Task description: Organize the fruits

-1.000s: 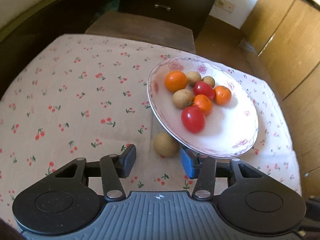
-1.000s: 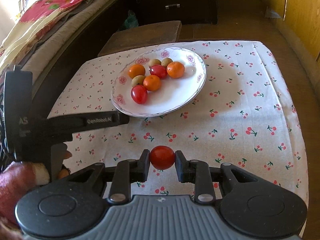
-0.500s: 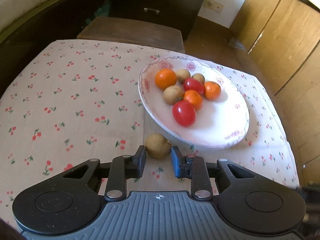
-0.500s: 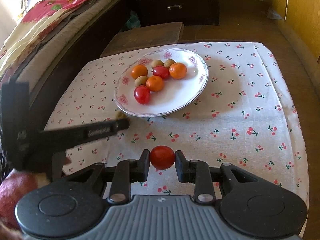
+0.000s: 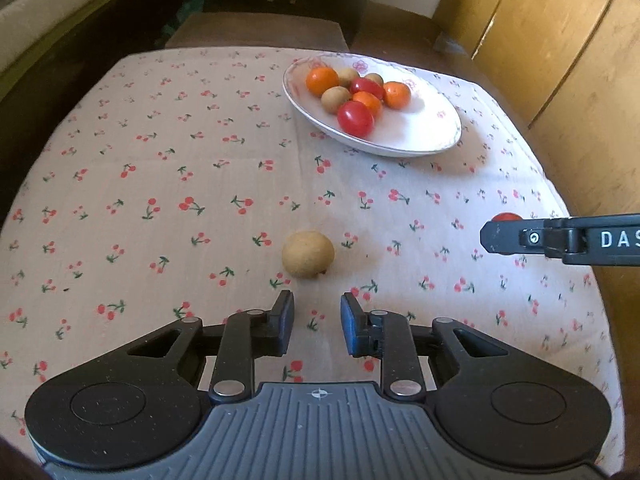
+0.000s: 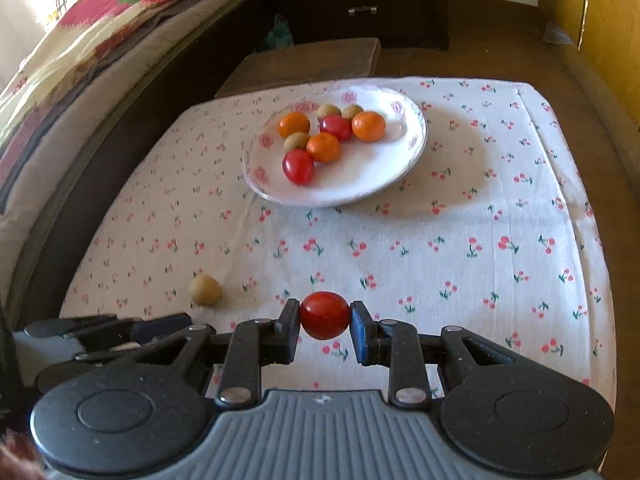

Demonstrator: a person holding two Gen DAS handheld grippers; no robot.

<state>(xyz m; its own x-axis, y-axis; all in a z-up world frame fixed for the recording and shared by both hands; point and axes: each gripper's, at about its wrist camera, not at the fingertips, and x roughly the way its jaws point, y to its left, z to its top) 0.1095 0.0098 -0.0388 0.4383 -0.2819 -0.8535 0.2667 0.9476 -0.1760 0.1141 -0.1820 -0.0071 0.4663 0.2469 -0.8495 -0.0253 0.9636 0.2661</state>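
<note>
In my left view, my left gripper (image 5: 316,322) sits narrowed and empty just short of the brown fruit (image 5: 308,254) on the surface (image 5: 160,184); I should re-open and straddle it squarely. In my right view, my right gripper (image 6: 325,320) pinches a red tomato (image 6: 324,315), which I should carry gently to the far plate (image 6: 400,168).

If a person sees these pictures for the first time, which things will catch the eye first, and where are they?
First comes the shiny red cherry tomato, pinched in the right gripper low over the cherry-print white tablecloth. Next is the white flower-rimmed plate at the far side, holding small orange, red and tan fruits. Last, a lone round tan fruit lies on the cloth just ahead of the left gripper, which holds nothing.
</note>
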